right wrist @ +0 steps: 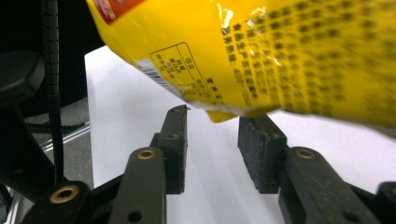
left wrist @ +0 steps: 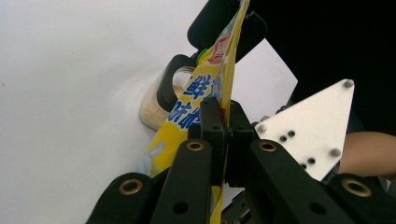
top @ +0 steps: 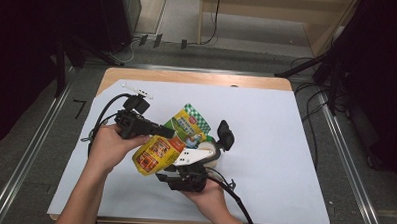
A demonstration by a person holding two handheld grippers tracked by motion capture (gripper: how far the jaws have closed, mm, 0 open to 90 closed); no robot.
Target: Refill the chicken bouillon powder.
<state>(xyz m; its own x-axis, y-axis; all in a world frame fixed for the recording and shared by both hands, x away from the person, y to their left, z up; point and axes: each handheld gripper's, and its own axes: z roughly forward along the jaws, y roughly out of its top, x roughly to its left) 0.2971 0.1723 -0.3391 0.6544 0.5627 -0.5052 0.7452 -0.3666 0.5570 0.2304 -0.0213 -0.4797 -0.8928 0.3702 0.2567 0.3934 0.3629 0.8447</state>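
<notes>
White paper covers the counter (top: 285,145). Left gripper (left wrist: 219,122) is clenched on the yellow pouch's (top: 157,151) edge, lifted above the counter; right gripper (right wrist: 212,135), released, waits beneath. A thin pinch might slip, dropping it.

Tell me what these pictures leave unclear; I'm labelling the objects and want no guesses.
- Pale container: in the left gripper view the yellow pouch and a black part cover most of it; contents unknown.
- Pouch print: blurred in the right gripper view, too small in the high view.
- Pouch top: cut off by the upper edge in the right gripper view.
- Right gripper: in the high view the grey plate hides its fingers.
</notes>
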